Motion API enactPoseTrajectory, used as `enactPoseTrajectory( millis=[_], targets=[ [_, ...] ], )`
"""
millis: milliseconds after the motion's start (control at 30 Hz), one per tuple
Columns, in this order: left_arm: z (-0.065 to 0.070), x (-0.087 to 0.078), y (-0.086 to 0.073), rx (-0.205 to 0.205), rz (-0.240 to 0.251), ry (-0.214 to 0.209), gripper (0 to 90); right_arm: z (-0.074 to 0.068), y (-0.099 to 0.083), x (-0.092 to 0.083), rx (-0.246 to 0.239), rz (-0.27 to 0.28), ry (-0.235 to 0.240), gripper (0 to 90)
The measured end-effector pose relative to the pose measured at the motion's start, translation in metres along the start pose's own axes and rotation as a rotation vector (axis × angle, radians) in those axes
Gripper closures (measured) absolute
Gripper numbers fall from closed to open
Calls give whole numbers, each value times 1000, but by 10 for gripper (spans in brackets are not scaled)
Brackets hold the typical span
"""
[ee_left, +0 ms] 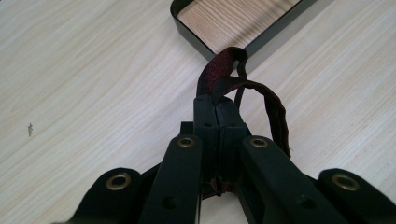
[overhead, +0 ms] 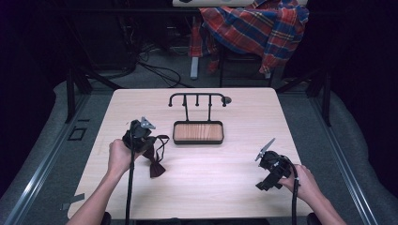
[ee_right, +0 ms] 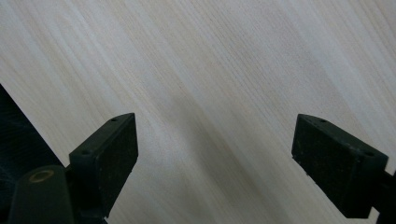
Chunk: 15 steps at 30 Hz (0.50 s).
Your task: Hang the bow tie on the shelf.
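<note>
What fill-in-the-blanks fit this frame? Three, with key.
1. The left tool is shut on the strap of a dark red ____.
2. The right tool hangs over bare table with its jaws ____.
3. The tray under the hook stand has a ____ floor.

Missing words: bow tie; open; wooden

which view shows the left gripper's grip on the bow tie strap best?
Left gripper view: the jaws stand shut on the dark red strap, close up. High view shows the left gripper with the bow tie hanging below, too small for contact. Right gripper view adds nothing.
</note>
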<state>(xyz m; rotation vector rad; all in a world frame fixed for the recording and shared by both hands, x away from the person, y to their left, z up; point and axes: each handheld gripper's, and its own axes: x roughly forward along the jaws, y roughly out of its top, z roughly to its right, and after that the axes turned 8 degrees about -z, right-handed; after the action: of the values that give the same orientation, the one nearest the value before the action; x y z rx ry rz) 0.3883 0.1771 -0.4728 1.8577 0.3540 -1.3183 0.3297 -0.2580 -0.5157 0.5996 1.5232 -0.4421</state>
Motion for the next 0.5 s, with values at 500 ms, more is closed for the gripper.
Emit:
enactPoseTrajectory(
  millis=[500],
  targets=[
    [-5, -9, 13, -2, 29, 7, 888, 0, -1, 1, 4, 4, 4, 142]
  ],
)
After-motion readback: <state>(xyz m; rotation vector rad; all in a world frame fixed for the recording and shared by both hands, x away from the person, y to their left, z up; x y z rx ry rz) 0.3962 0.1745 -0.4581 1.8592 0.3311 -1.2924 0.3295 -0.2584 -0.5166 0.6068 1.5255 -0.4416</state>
